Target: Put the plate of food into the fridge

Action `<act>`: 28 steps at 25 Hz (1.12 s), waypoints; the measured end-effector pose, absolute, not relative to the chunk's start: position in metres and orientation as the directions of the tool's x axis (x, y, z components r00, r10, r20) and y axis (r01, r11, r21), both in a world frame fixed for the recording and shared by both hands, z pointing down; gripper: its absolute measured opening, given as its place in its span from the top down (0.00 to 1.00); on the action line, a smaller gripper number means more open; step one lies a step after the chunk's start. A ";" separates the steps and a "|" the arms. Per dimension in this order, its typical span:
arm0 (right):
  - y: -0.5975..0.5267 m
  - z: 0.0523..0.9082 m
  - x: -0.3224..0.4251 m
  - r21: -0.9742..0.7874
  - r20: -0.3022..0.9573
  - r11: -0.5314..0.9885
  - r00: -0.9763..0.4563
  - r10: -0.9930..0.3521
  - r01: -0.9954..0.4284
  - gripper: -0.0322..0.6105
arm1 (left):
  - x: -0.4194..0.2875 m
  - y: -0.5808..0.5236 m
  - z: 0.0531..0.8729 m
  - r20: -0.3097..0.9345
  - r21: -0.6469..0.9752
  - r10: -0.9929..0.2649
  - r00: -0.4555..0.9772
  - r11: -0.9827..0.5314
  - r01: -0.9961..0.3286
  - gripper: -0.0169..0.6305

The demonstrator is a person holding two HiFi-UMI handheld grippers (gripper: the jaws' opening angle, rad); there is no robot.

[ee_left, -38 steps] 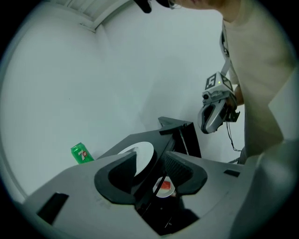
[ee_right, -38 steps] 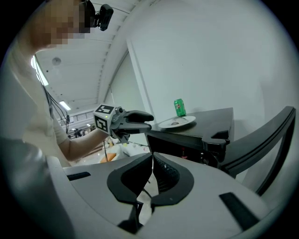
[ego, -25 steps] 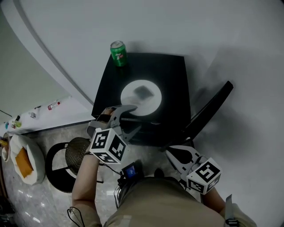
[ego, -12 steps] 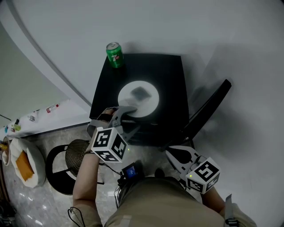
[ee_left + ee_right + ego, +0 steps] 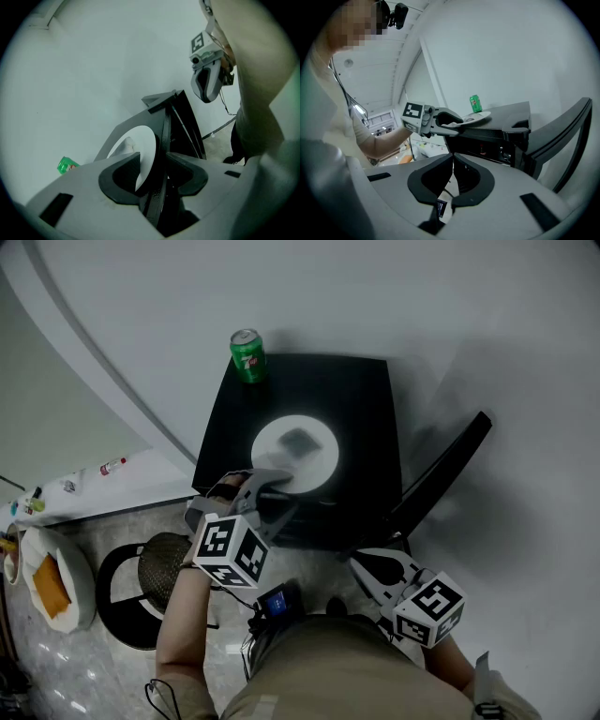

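A white plate (image 5: 319, 460) with a small grey piece of food (image 5: 298, 439) sits on top of the low black fridge (image 5: 361, 409). The fridge door (image 5: 445, 470) stands open at the right. My left gripper (image 5: 277, 486) is at the plate's near-left rim. Its jaws have just been closing, and the rim (image 5: 140, 150) now sits pinched between them, one jaw above and one below. The right gripper view shows this from the side, with the left gripper (image 5: 459, 125) on the plate (image 5: 477, 117). My right gripper (image 5: 366, 568) hangs low in front of the door, shut and empty.
A green can (image 5: 249, 354) stands on the fridge's far-left corner. On the floor to the left are a round dark stool (image 5: 159, 568) and a white cushion with an orange item (image 5: 52, 582). A white wall runs behind the fridge.
The left gripper's jaws have closed onto the plate's rim. The plate, the can and the right gripper have stayed where they were.
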State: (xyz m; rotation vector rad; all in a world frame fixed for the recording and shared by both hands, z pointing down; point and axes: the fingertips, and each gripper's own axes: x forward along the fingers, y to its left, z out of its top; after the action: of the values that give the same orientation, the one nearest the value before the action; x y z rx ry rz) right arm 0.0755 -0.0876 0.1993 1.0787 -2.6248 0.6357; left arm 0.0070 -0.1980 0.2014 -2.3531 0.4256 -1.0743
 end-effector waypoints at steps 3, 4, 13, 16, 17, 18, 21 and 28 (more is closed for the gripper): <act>-0.087 0.204 0.074 -0.333 0.371 0.628 -0.710 -0.599 -0.703 0.92 | 0.006 -0.196 0.199 0.595 -0.573 -0.484 0.641 -0.815 -0.084 0.73; -0.086 0.206 0.073 -0.345 0.370 0.625 -0.714 -0.594 -0.700 0.91 | 0.006 -0.195 0.199 0.590 -0.575 -0.488 0.643 -0.814 -0.089 0.74; -0.094 0.208 0.057 -0.459 0.338 0.599 -0.753 -0.565 -0.656 0.92 | 0.002 -0.191 0.194 0.558 -0.576 -0.504 0.660 -0.807 -0.130 0.82; -0.101 0.207 0.051 -0.500 0.315 0.584 -0.763 -0.565 -0.639 0.91 | 0.002 -0.188 0.195 0.556 -0.582 -0.506 0.660 -0.804 -0.126 0.82; -0.105 0.207 0.049 -0.515 0.307 0.577 -0.764 -0.567 -0.634 0.92 | 0.002 -0.186 0.195 0.555 -0.583 -0.505 0.661 -0.803 -0.125 0.82; -0.108 0.206 0.048 -0.531 0.300 0.567 -0.765 -0.570 -0.630 0.92 | 0.002 -0.185 0.195 0.554 -0.583 -0.504 0.662 -0.803 -0.123 0.82; -0.121 0.205 0.044 -0.588 0.281 0.523 -0.762 -0.583 -0.617 0.91 | 0.001 -0.183 0.195 0.553 -0.583 -0.497 0.669 -0.804 -0.116 0.82; -0.144 0.197 0.040 -0.761 0.149 0.428 -0.774 -0.616 -0.488 0.91 | -0.002 -0.172 0.195 0.548 -0.587 -0.479 0.685 -0.804 -0.093 0.83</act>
State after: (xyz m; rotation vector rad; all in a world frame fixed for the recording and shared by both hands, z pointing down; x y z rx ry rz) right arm 0.0402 -0.1440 0.1972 1.0829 -2.7803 1.3949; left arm -0.0020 -0.1723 0.1953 -2.3700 0.4396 -0.9765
